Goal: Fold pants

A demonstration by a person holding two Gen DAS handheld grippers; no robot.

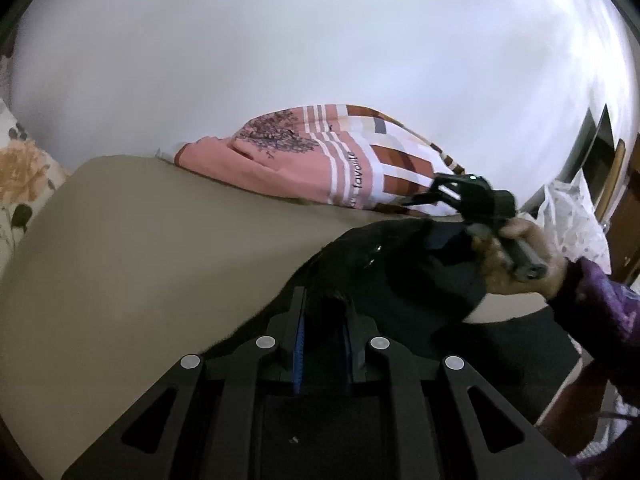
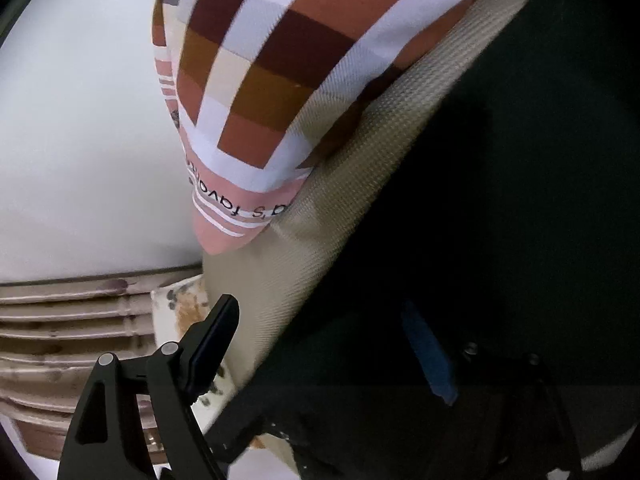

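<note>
1. The white wall (image 1: 280, 40) fills most of what your left wrist camera sees, and it takes the left part of your right wrist view too.
2. Below it lies the bed with its olive-tan cover (image 1: 140, 248), a woven fabric that runs as a diagonal band through your right wrist view.
3. The pants (image 1: 400, 276), black and bunched, lie on that cover near its right side; in your right wrist view they are the dark mass across the whole right half.
4. A pillow (image 1: 320, 156) in pink with white stripes, coloured checks and a printed word sits at the far edge of the cover against the wall, just beyond the pants.
5. A floral cloth (image 1: 20, 168) in cream and orange shows at the left edge, beside the cover.
6. Your left gripper (image 1: 325, 312) has its blue-lined fingers close together with a fold of the pants pinched between them.
7. Your right gripper (image 2: 320, 356) is held in your right hand (image 1: 520, 256) above the far end of the pants. One black finger (image 2: 212, 340) stands clear over the cover, the other is lost in the dark fabric with only a blue pad visible, so you have the claw spread wide.
8. A crumpled white plastic bag (image 1: 572, 216) sits just past your right hand.
</note>
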